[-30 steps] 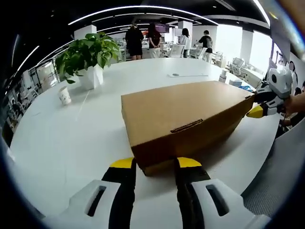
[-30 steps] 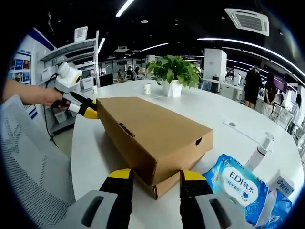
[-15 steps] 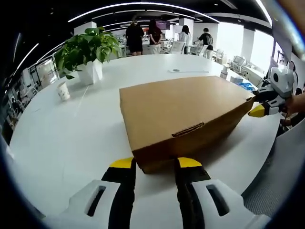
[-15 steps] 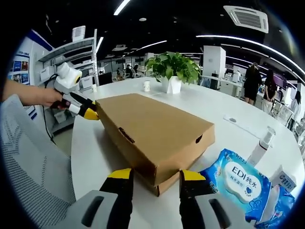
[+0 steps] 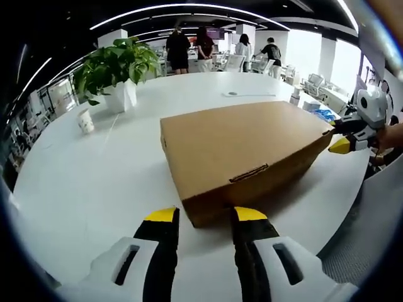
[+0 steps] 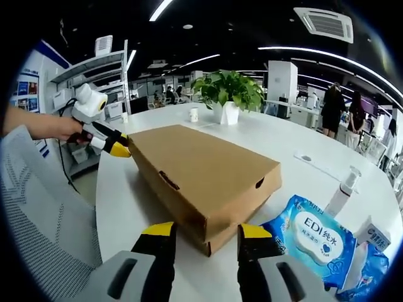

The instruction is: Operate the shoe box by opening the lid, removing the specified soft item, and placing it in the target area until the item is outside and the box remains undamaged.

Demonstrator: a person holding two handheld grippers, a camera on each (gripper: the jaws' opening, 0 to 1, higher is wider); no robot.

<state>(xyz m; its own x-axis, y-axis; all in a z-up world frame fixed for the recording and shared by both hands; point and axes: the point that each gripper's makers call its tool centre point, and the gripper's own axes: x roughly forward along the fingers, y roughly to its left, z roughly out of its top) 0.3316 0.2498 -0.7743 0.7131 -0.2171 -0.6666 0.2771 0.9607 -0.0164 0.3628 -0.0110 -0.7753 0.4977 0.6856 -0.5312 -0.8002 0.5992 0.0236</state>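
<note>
We see a brown cardboard shoe box [image 5: 242,151] lying closed on the round white desk [image 5: 94,182], its lid down over the base. Our left gripper [image 5: 201,217] sits at one short end of the box, its yellow-tipped fingers [image 5: 161,215] released and spread on either side of the near corner. Our right gripper [image 6: 203,231] stands at the opposite end, fingers likewise apart around the corner, gripping nothing. Beside the box lies a blue soft pack of wipes [image 6: 312,242]. A green potted plant in a white pot [image 5: 116,72] and a small paper cup [image 5: 85,121] stand farther back.
</note>
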